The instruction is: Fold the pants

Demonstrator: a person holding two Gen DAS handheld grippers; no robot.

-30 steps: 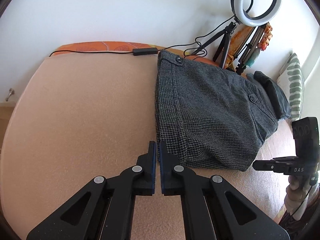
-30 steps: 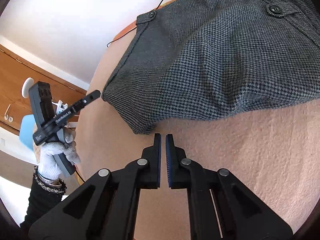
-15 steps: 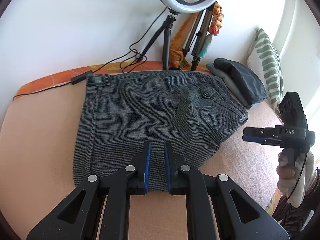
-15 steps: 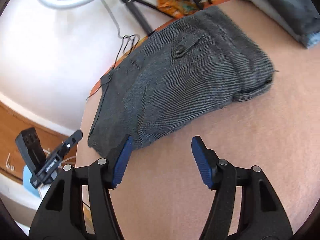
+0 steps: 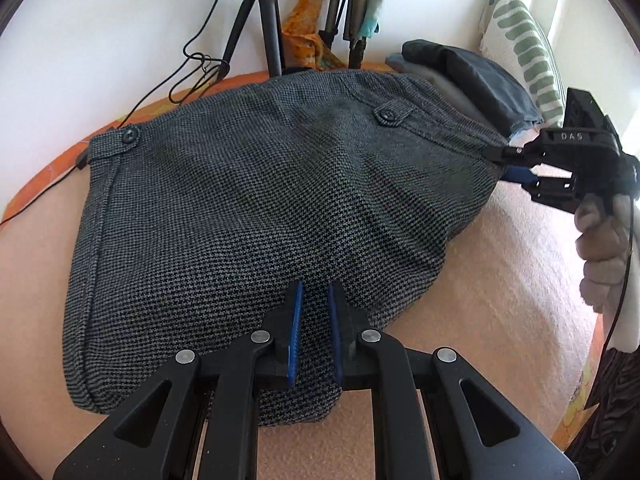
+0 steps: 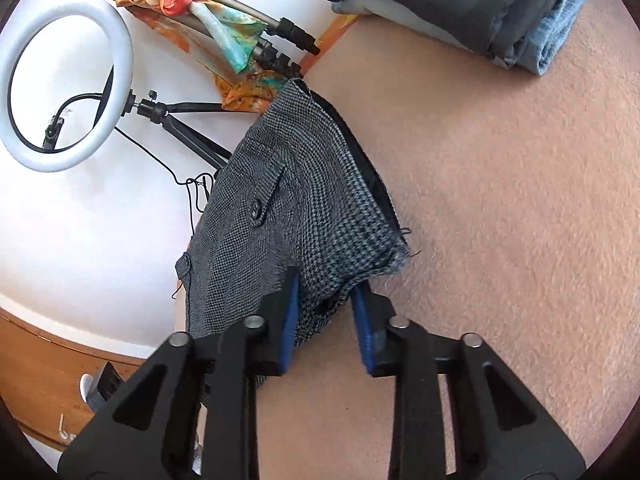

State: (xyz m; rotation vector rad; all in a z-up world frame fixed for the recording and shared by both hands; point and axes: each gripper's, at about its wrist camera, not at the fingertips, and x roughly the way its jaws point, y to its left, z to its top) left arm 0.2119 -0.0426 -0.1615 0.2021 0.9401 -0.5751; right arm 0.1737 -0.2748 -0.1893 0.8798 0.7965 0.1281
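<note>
Grey houndstooth pants [image 5: 248, 208], folded into a thick pad, lie on the pink blanket [image 5: 512, 280]. My left gripper [image 5: 314, 300] is over the pad's near edge, jaws a little apart with cloth between them. My right gripper [image 6: 326, 288] is open with its jaws around the pad's right corner [image 6: 352, 252]. In the left wrist view the right gripper [image 5: 508, 164] touches the pad's far right corner. The pads' grip on the cloth is not closed.
A stack of folded dark and denim clothes [image 6: 480, 4] lies at the back right by a striped pillow [image 5: 524, 44]. A ring light [image 6: 60, 88] on a tripod, cables and tripod legs with a scarf [image 5: 312, 36] stand along the wall.
Both grippers moved in onto the pants. The left now sits over the near edge, slightly more open. The right, opened half a second ago, now straddles the right corner.
</note>
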